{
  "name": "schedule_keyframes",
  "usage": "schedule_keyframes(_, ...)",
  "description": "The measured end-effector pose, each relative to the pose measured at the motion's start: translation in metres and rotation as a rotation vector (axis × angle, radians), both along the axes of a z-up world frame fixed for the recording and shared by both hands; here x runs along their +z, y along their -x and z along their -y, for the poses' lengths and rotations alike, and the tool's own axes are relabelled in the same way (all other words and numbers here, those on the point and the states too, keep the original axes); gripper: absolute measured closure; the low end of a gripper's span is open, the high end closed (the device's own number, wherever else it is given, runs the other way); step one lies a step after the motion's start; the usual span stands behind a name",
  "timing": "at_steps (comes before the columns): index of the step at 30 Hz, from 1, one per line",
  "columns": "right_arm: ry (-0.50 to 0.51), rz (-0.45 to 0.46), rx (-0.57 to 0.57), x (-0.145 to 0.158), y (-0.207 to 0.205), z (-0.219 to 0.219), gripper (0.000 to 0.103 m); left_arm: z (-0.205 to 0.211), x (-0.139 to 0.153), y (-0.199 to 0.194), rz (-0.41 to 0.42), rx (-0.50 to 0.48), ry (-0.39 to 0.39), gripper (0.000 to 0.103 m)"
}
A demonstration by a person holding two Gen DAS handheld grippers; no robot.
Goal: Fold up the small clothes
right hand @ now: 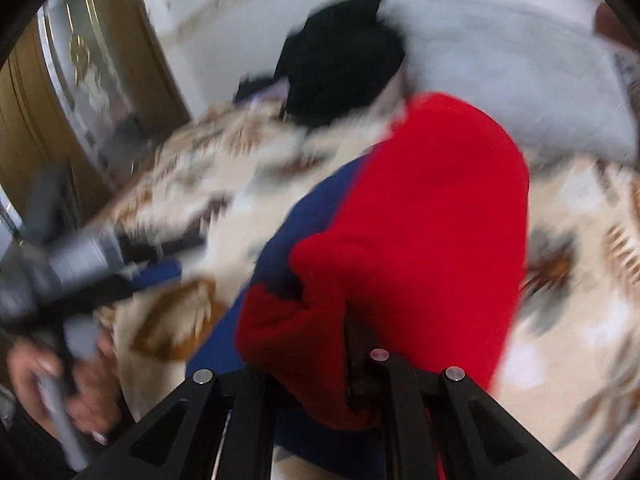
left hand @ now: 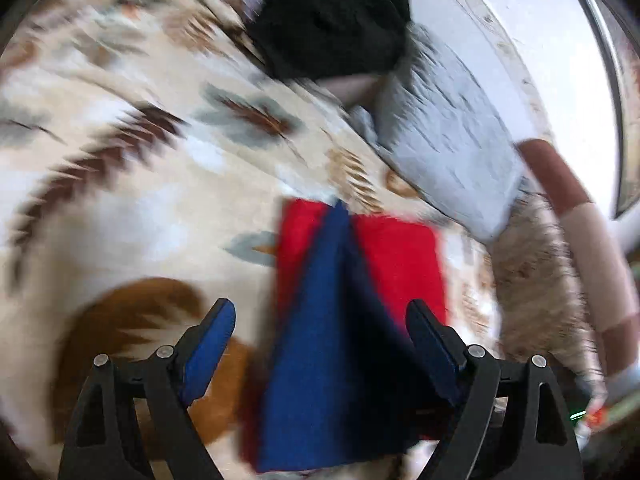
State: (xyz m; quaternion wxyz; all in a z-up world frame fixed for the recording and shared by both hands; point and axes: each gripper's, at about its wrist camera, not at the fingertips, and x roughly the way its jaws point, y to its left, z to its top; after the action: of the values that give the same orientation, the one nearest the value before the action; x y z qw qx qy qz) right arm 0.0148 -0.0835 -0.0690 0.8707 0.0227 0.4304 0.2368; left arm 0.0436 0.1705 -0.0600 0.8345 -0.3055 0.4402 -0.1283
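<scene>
A small red and blue garment [left hand: 336,304] lies on a patterned cream blanket [left hand: 132,184]. In the left wrist view my left gripper [left hand: 320,316] is open, its blue-padded fingers [left hand: 208,348] spread on either side of a raised blue fold. In the right wrist view the garment [right hand: 420,216] is bunched and lifted right in front of the camera. My right gripper [right hand: 344,364] appears shut on the red cloth, with its fingertips buried in the fabric. The left gripper [right hand: 156,268] shows blurred at the left, held by a hand. Both views are motion-blurred.
A black garment [left hand: 332,20] is piled at the far side of the blanket, also in the right wrist view [right hand: 340,68]. A pale grey pillow [left hand: 452,136] lies to the right. A white wall and a wooden framed door [right hand: 60,92] stand behind.
</scene>
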Motion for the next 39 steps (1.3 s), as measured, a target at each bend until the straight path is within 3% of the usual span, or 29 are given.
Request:
schedule_keyframes(8,-0.009,0.036,0.003,0.006,0.012,0.003,0.092,0.062,-0.010,-0.047,-0.093,-0.202,0.126,0.016)
schedule_keyframes(11,-0.001,0.058,0.014,0.009,0.016,0.004,0.092,0.072,-0.010,-0.057,-0.115,-0.194,0.088,0.017)
schedule_keyframes(12,0.000,0.062,0.017,0.008,0.017,0.003,0.092,0.074,-0.011,-0.060,-0.111,-0.205,0.085,0.031)
schedule_keyframes(13,0.000,0.064,0.018,0.007,0.018,0.003,0.092,0.080,-0.013,-0.066,-0.129,-0.234,0.076,0.061)
schedule_keyframes(14,0.001,0.067,0.018,0.006,0.020,0.003,0.092,0.085,-0.017,-0.072,-0.166,-0.246,0.054,0.077)
schedule_keyframes(15,0.002,0.072,0.019,0.006,0.021,0.003,0.092,0.086,-0.021,-0.076,-0.188,-0.244,0.027,0.085)
schedule_keyframes(18,0.005,0.090,0.027,0.009,0.026,-0.001,0.092,0.082,-0.006,-0.069,-0.117,-0.242,0.003,0.088)
schedule_keyframes(20,0.002,0.120,0.031,0.017,0.031,-0.003,0.092,0.079,0.032,-0.042,0.073,-0.264,-0.027,0.088)
schedule_keyframes(22,-0.014,0.170,0.041,0.029,0.042,-0.006,0.092,0.076,0.048,-0.023,0.176,-0.263,-0.094,0.088)
schedule_keyframes(23,-0.020,0.196,0.051,0.033,0.048,-0.009,0.091,0.070,0.043,-0.021,0.178,-0.247,-0.114,0.088)
schedule_keyframes(25,0.002,0.216,0.079,0.031,0.055,-0.022,0.088,0.057,0.019,-0.029,0.103,-0.213,-0.128,0.088)
schedule_keyframes(26,0.041,0.196,0.104,0.020,0.053,-0.033,0.082,0.046,-0.006,-0.036,0.018,-0.169,-0.135,0.088)
schedule_keyframes(28,0.073,0.097,0.169,-0.006,0.049,-0.047,0.072,0.037,-0.027,-0.036,-0.028,-0.143,-0.142,0.088)
schedule_keyframes(31,0.043,0.041,0.167,-0.021,0.054,-0.042,0.070,0.039,-0.022,-0.030,0.003,-0.157,-0.128,0.088)
schedule_keyframes(32,0.015,0.047,0.162,-0.019,0.057,-0.037,0.064,0.040,-0.021,-0.030,0.001,-0.162,-0.126,0.088)
schedule_keyframes(33,-0.013,0.033,0.158,-0.017,0.059,-0.032,0.050,0.039,-0.021,-0.031,-0.003,-0.165,-0.121,0.088)
schedule_keyframes(35,-0.049,0.027,0.162,-0.012,0.065,-0.028,0.037,0.039,-0.020,-0.031,-0.022,-0.159,-0.122,0.088)
schedule_keyframes(37,-0.067,0.046,0.155,-0.006,0.071,-0.023,0.035,0.046,-0.009,-0.029,0.014,-0.166,-0.140,0.088)
schedule_keyframes(39,-0.081,0.047,0.133,-0.007,0.072,-0.016,0.034,0.061,0.016,-0.022,0.105,-0.185,-0.184,0.088)
